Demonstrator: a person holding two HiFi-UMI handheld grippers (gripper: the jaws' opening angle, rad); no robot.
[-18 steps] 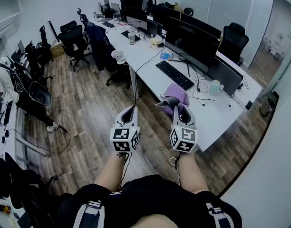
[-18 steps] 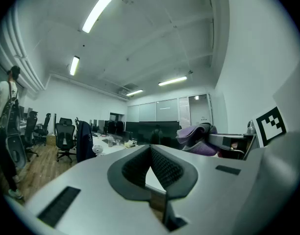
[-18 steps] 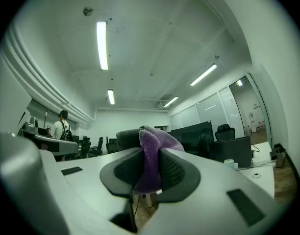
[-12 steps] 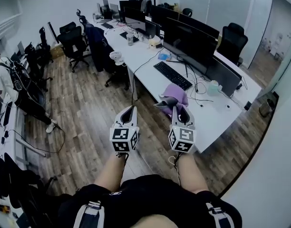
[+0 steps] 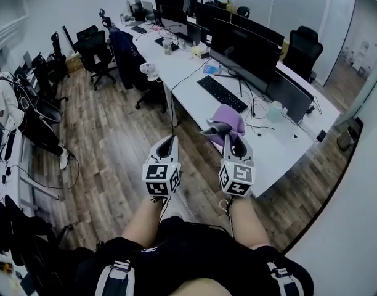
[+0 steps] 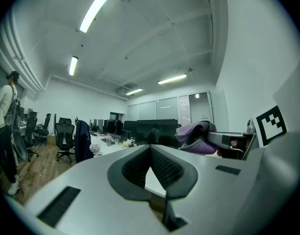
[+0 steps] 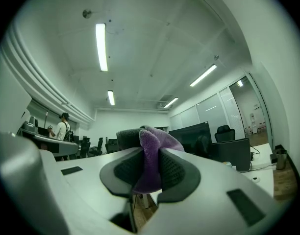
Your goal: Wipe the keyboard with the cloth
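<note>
Right gripper (image 7: 150,166) is clamped on the purple cloth (image 7: 151,148), a fold pinched between the pads and the rest bunched above the tips. Left gripper (image 6: 151,164) has its jaws together w/ nothing in them, held level beside the right one. You're standing off the long front edge of the white desk (image 5: 276,145), both grippers out in front of you.

The keyboard (image 5: 221,94) lies flat on the desk in front of the monitors (image 5: 247,45), parallel to that front edge, untouched. From the head view the cloth looks to be hanging about over the desk's front edge, short of the keyboard, but the wide lens makes that hard to call.

So: cloth's in hand and you're on the approach, no wiping yet. Next move, as I read it: take the right gripper fwd and down till the loose cloth meets the keys, then sweep along the rows. Keep the grip firm, and mind the cables (image 5: 257,113) by the keyboard's right end. The left gripper could steady the keyboard if it slides.
</note>
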